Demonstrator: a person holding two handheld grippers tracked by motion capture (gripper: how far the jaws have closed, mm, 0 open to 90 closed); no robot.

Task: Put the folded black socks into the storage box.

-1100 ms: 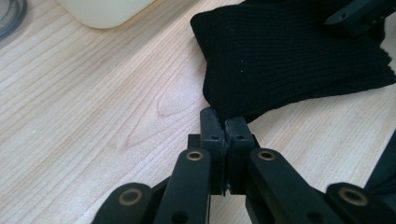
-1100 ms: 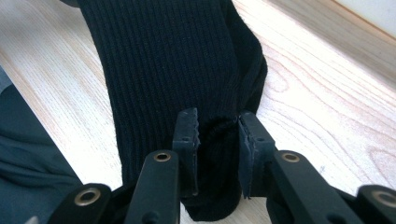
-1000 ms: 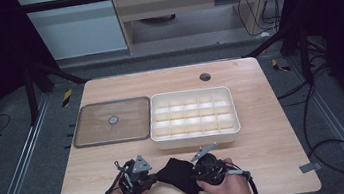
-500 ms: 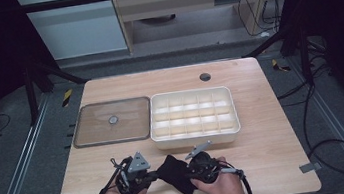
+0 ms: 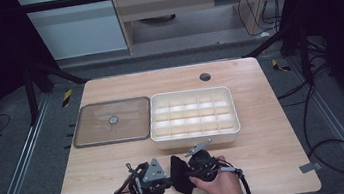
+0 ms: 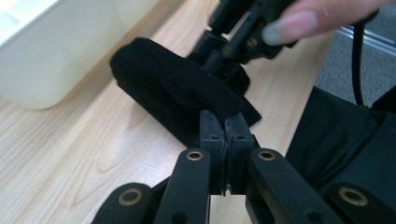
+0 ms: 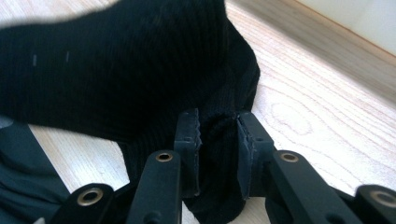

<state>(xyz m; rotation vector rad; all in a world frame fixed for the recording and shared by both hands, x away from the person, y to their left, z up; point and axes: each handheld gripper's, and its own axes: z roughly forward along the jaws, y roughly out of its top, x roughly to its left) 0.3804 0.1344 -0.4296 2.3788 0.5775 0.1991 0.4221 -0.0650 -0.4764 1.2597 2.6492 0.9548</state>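
Pinching a black sock (image 5: pixel 181 175) from both sides near the table (image 5: pixel 275 133) edge. Left gripper (image 6: pixel 226 125) is clamped tight on its edge, right gripper (image 7: pixel 218 130) bites a thick fold

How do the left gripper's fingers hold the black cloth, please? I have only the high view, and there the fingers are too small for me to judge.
Observer: In the left gripper view, the left gripper is shut on a thin edge of the black cloth, and its fingers almost meet.
Operator: Thank you. And how does the right one hold it?
Observer: In the right gripper view, the right gripper clamps a thicker bunch of the same cloth, so the gap between its fingers is packed with ribbed fabric.
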